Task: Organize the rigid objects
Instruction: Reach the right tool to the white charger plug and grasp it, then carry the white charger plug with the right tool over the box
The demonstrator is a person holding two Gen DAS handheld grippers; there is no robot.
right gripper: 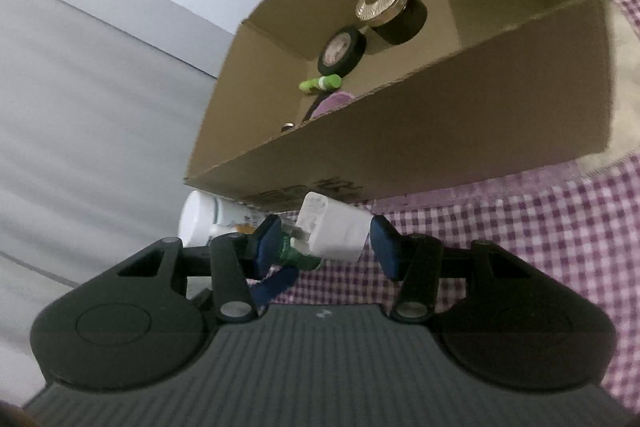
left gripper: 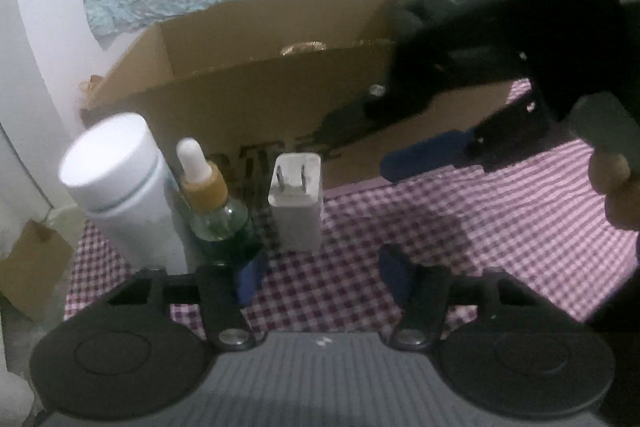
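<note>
The left wrist view looks across the checked cloth [left gripper: 400,227] at three things standing in a row just before the cardboard box [left gripper: 256,95]: a white bottle [left gripper: 120,183], a green dropper bottle [left gripper: 218,207] and a white plug adapter [left gripper: 296,203] with its prongs facing the camera. From here the box's inside is mostly hidden (only a gold rim peeks over its wall). The right wrist view, rolled well over, looks down into the box [right gripper: 440,131] and shows what the other cannot: a gold-lidded jar [right gripper: 392,9], a black round tin [right gripper: 342,53], a green marker [right gripper: 322,83] and something purple behind the near wall.

The left gripper [left gripper: 320,279] is spread partway with only cloth between its fingers; its left finger [left gripper: 250,279] is just beside the dropper bottle's base, though I cannot tell whether it touches. The right gripper [right gripper: 326,241] is also partway open, with the adapter [right gripper: 332,231] between its fingers; the right finger [right gripper: 386,247] seems to stand a little off it, and the left side is unclear. A hand [left gripper: 616,187] holds that gripper at the left view's right edge
</note>
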